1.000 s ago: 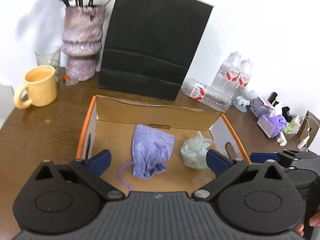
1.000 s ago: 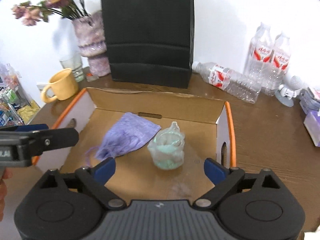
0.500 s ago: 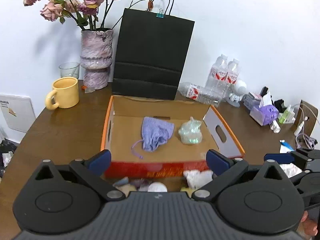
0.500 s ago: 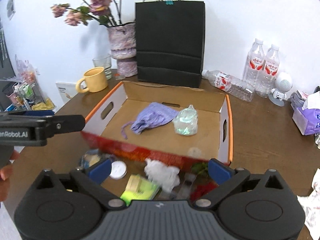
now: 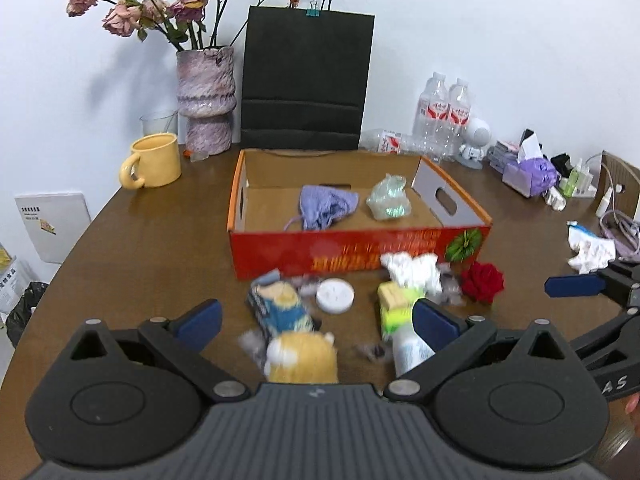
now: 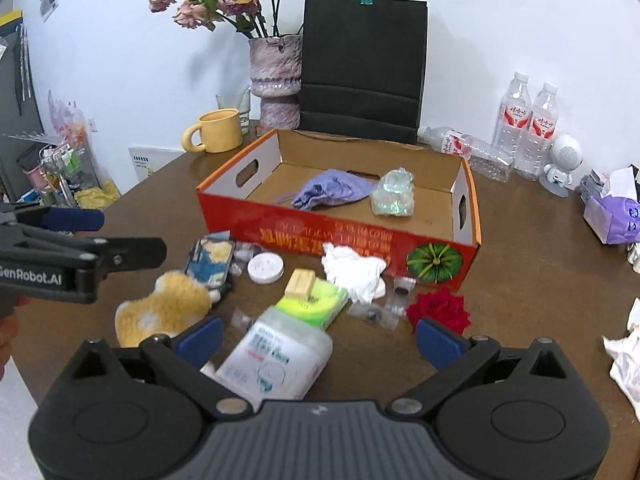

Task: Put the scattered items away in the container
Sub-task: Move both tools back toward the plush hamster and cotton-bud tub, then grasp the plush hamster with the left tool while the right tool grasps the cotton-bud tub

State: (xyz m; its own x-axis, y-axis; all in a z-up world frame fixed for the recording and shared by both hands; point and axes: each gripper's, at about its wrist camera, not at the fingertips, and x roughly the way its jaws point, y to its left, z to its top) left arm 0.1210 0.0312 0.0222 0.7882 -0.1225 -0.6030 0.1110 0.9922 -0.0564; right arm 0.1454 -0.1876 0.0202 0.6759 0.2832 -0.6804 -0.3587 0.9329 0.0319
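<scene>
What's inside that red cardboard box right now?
Inside the red cardboard box: a purple drawstring pouch and a clear plastic bundle. Anything beneath them stays hidden.

Bright, even room light fills both views, and the flowers (image 5: 168,12) cast a soft shadow on the white wall (image 5: 500,40). Fisheye bending curves the edges into dark corners. The nearest clutter, such as the yellow plush toy (image 5: 302,358), is blurred.

Three water bottles (image 6: 520,120), one mug (image 6: 218,131)
</scene>
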